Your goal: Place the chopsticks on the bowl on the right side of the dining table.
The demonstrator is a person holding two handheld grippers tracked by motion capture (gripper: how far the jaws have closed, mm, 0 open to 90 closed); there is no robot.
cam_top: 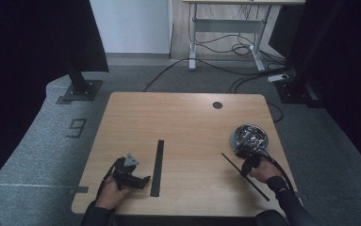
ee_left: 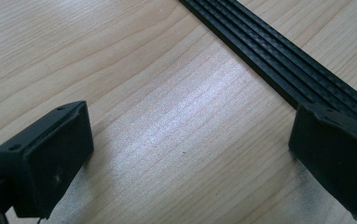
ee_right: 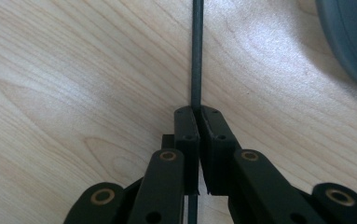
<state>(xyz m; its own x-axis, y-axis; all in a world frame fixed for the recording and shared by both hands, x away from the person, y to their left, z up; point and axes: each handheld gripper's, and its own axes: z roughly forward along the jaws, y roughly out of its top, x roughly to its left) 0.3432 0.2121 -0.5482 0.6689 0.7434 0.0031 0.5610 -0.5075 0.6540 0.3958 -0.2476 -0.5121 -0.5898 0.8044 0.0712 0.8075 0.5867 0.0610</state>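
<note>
Thin black rod [ee_right: 196, 51] is being pinched by the closed right claw [ee_right: 197, 112] for lifting off the counter [cam_top: 187, 117], while the left claw [ee_left: 190, 140] is idling agape.

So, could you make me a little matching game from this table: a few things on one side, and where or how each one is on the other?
Things:
1. thin black rod
2. flat ribbed black strip
3. left gripper
4. shiny metal bowl

States:
A. jaws wide open over bare wood
B. pinched between shut jaws
C. lying free near the table's middle
D. at the table's right edge

Pairs: 1-B, 2-C, 3-A, 4-D
</note>
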